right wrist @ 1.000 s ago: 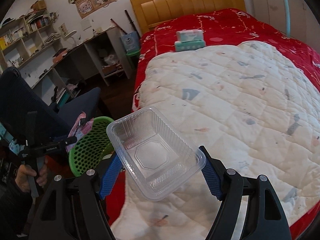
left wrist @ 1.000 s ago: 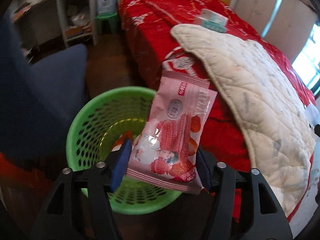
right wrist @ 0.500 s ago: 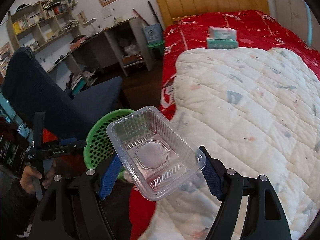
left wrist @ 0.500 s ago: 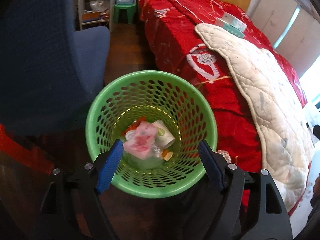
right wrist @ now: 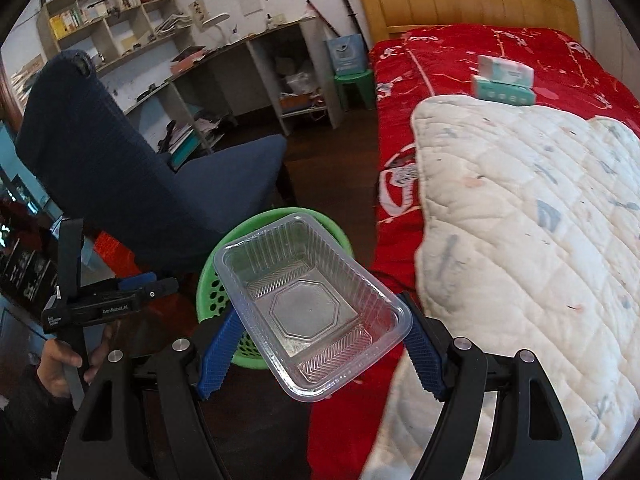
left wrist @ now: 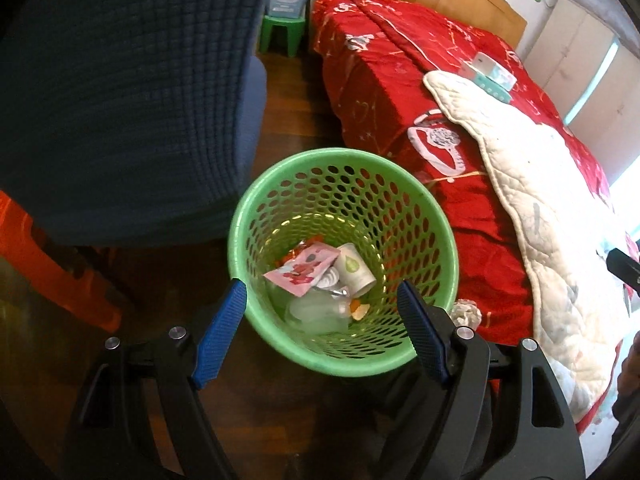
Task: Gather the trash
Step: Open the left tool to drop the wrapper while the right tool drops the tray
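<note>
While right gripper (right wrist: 320, 344) clamps clear tray (right wrist: 308, 316), basket (right wrist: 208, 280) apparently sits below.

The left gripper (left wrist: 322, 328) points steeply down, its blue fingers (left wrist: 219, 338) spread wide after just opening, nothing between them. The right gripper (right wrist: 320, 350) tilts down, fingers (right wrist: 424, 356) clamping a tray (right wrist: 308, 312).

A red-covered bed (right wrist: 460, 80) with wooden headboard (right wrist: 460, 0), a blue chair (right wrist: 120, 168), cluttered shelves (right wrist: 120, 0), dark wood floor (left wrist: 292, 120).
</note>
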`<state>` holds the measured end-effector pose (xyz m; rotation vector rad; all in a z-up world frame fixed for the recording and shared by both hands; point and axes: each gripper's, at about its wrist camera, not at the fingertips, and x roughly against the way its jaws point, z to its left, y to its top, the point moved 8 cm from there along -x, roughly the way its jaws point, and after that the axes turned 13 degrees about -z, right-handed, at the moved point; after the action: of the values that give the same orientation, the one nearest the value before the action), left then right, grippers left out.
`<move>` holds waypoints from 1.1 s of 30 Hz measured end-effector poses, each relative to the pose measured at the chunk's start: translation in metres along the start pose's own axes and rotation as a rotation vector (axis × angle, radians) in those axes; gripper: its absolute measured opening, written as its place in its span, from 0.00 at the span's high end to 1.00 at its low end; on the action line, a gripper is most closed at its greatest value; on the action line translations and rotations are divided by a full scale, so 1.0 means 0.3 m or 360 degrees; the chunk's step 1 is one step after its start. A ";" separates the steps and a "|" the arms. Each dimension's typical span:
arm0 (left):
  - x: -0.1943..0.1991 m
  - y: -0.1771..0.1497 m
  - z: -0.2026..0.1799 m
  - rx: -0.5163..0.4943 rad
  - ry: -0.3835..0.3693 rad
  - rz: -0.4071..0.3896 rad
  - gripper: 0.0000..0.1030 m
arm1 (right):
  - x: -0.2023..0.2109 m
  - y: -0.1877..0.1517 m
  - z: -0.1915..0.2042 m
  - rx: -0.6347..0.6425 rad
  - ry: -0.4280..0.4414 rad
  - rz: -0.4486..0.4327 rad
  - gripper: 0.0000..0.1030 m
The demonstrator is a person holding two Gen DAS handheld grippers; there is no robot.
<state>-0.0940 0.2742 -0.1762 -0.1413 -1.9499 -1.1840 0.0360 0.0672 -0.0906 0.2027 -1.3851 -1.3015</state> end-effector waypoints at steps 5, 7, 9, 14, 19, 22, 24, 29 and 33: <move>0.021 0.012 0.031 0.0021 0.0032 -0.0027 0.26 | -0.036 -0.003 0.043 0.0003 0.0033 0.0021 0.30; 0.031 0.013 0.046 0.0037 0.0037 -0.0032 0.26 | -0.053 -0.005 0.058 0.0010 0.0037 0.0028 0.30; 0.041 0.013 0.058 0.0047 0.0046 -0.0040 0.26 | -0.071 -0.007 0.074 0.0011 0.0043 0.0042 0.30; 0.050 0.005 0.080 0.0074 0.0062 -0.0046 0.26 | -0.124 -0.017 0.108 0.0007 0.0030 0.0078 0.30; 0.051 -0.003 0.095 0.0093 0.0065 -0.0043 0.26 | -0.180 -0.026 0.134 -0.0030 0.0030 0.0127 0.29; 0.052 -0.007 0.100 0.0097 0.0065 -0.0042 0.26 | -0.212 -0.031 0.143 -0.0062 0.0036 0.0151 0.29; 0.053 -0.009 0.101 0.0103 0.0061 -0.0042 0.26 | -0.238 -0.032 0.151 -0.0083 0.0032 0.0170 0.29; 0.052 -0.017 0.105 0.0110 0.0055 -0.0038 0.26 | -0.297 -0.035 0.186 -0.0101 0.0054 0.0198 0.23; 0.052 -0.023 0.102 0.0123 0.0045 -0.0033 0.26 | -0.328 -0.038 0.209 -0.0107 0.0087 0.0190 0.19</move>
<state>-0.1254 0.2894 -0.1765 -0.0633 -1.9736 -1.1164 0.0125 0.1711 -0.1392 0.1077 -1.2859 -1.2325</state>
